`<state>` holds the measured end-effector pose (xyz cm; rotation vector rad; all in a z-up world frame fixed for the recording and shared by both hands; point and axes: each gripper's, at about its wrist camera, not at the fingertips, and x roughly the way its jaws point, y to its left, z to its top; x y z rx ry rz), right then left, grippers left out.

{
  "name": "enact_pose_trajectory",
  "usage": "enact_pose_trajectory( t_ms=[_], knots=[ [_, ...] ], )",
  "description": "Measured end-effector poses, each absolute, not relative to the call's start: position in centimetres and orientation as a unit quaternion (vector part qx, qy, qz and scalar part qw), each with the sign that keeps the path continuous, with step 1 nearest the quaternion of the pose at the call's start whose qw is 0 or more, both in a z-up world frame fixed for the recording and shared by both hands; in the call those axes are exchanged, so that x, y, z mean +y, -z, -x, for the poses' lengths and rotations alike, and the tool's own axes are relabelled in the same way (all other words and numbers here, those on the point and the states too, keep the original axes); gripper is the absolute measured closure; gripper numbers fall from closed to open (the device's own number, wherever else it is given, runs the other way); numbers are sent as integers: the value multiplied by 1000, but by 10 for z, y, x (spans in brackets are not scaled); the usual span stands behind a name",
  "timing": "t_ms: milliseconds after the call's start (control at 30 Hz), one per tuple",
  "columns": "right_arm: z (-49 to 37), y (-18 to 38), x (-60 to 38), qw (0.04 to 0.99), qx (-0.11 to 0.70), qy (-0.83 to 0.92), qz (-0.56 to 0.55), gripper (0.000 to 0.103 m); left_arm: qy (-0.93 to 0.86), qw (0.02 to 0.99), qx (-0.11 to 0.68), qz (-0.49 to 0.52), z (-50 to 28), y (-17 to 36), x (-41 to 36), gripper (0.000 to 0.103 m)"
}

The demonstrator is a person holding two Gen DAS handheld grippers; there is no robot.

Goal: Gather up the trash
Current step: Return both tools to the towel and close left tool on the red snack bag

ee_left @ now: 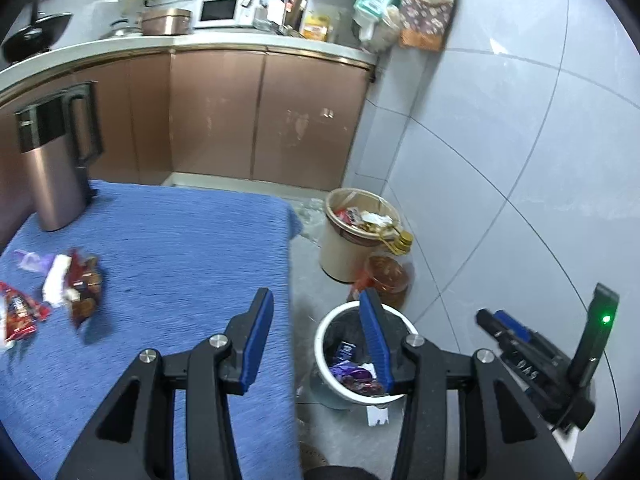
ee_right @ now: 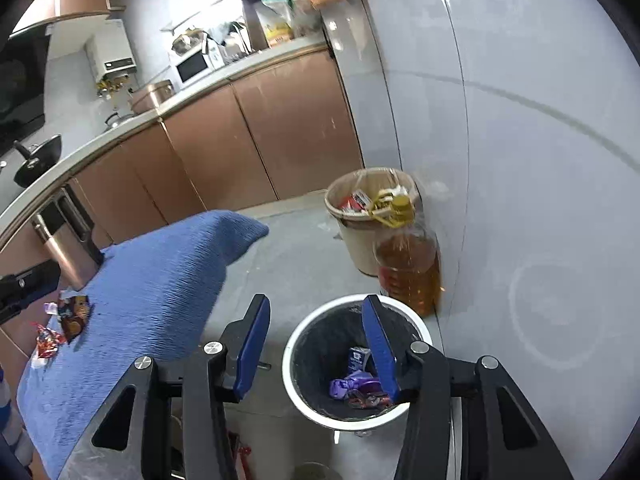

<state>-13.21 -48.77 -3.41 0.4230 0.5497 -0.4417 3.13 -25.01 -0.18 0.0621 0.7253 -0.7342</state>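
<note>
Several candy wrappers [ee_left: 76, 286] lie at the left of the blue-cloth table [ee_left: 180, 248]; they also show in the right wrist view [ee_right: 72, 314]. A small white bin [ee_left: 332, 384] stands on the floor beside the table, holding purple and red wrappers [ee_right: 356, 390]. My left gripper [ee_left: 318, 304] is open and empty, over the table's right edge and the bin. My right gripper [ee_right: 316, 308] is open and empty above the bin [ee_right: 300, 336]; it shows at the right of the left wrist view [ee_left: 504, 324].
A copper-coloured kettle [ee_left: 56, 160] stands at the table's far left. A beige bin [ee_left: 352, 248] full of rubbish and an oil bottle [ee_right: 412, 268] stand by the wall [ee_right: 520, 160]. Brown kitchen cabinets [ee_left: 240, 120] lie behind.
</note>
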Motion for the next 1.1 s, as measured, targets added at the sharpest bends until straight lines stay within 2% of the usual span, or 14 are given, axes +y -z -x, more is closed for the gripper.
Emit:
enact_pose_trajectory(
  t_ms=[400,767,1100],
  knots=[
    [135,-22,-436,943,227,178,-167,55,313,892,326,5,-23,-21,-146,60],
    [114,-48,-381,955,232,119,-139,55,254,905,335,65,-32,1,-32,60],
    [66,-49,-328,956,267,49,-111,55,205,911,341,109,-55,25,47,60]
  ],
)
